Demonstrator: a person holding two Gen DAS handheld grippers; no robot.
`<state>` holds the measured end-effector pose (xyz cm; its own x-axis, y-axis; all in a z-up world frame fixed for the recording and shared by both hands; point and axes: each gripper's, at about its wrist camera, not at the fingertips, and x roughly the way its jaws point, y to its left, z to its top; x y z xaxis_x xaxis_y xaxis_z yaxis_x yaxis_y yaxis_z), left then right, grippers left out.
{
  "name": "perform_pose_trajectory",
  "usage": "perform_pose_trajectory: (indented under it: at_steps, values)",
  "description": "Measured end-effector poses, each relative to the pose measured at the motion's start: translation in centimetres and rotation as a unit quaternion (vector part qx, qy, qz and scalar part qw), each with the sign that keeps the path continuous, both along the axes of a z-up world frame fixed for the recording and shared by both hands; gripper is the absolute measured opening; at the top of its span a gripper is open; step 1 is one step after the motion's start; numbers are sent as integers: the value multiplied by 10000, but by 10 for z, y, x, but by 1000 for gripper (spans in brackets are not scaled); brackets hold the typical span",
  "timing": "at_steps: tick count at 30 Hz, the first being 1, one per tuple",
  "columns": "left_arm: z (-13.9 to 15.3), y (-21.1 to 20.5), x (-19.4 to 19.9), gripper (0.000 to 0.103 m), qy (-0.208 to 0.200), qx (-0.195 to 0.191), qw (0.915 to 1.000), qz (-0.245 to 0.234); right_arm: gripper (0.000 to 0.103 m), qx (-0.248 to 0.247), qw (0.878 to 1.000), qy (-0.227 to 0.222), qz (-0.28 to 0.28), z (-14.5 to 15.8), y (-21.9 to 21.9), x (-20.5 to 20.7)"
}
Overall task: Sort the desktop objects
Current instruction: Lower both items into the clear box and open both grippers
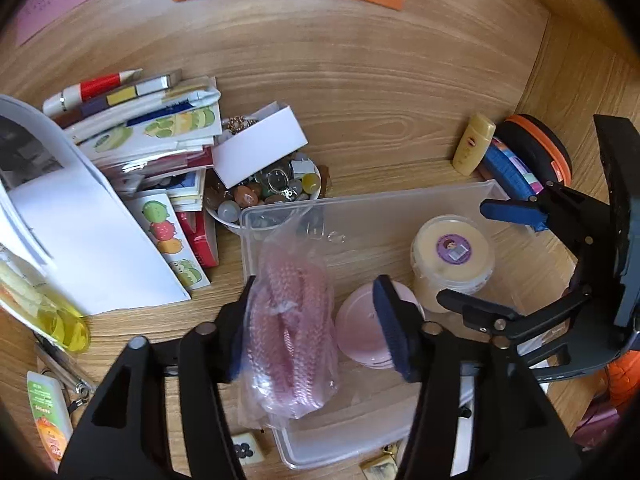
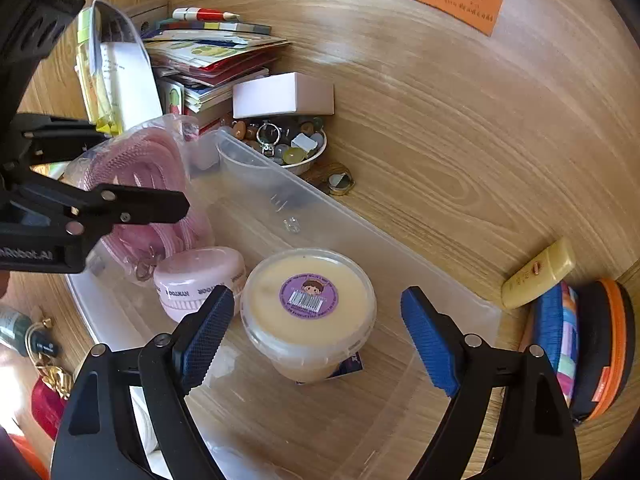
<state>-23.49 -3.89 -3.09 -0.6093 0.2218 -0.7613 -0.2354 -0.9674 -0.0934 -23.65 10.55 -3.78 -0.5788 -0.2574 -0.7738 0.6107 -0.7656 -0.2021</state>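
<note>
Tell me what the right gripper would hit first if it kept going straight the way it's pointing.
Most likely the cream tub with the purple sticker, standing in the clear bin: it sits between the right gripper pads, which stand open; depth is uncertain.

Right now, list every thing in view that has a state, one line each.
clear bin: lidless, holding three items
bagged pink cord: in the bin, between open jaws
cream tub: lid on, upright in the bin
pink jar: closed, in the bin
yellow bottle: capped, lying outside the bin
left gripper: open
right gripper: open, around the tub
</note>
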Motion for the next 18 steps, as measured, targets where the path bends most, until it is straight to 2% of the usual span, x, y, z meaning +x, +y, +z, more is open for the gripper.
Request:
perform_pose_trajectory:
  at_steps: [2, 5, 10, 12, 18]
  values:
    - [3, 3, 3, 63, 54, -65, 10000, 20, 83, 63, 10000, 56, 2, 1, 0, 4]
    - [8, 3, 9, 74, 77, -68, 9999, 89, 83, 85, 9998, 179, 19, 4, 1, 9]
    - [18, 1, 22, 80, 139, -75, 9998, 158, 84, 24, 9994, 344, -22, 13, 9, 20]
    - [23, -2, 28, 87, 149, -52, 9997, 198, 84, 2, 9993, 379, -54, 18, 14, 26]
    - [36, -4, 49, 91, 179, 64, 9996, 208, 84, -125, 9984, 543, -132, 35, 29, 47]
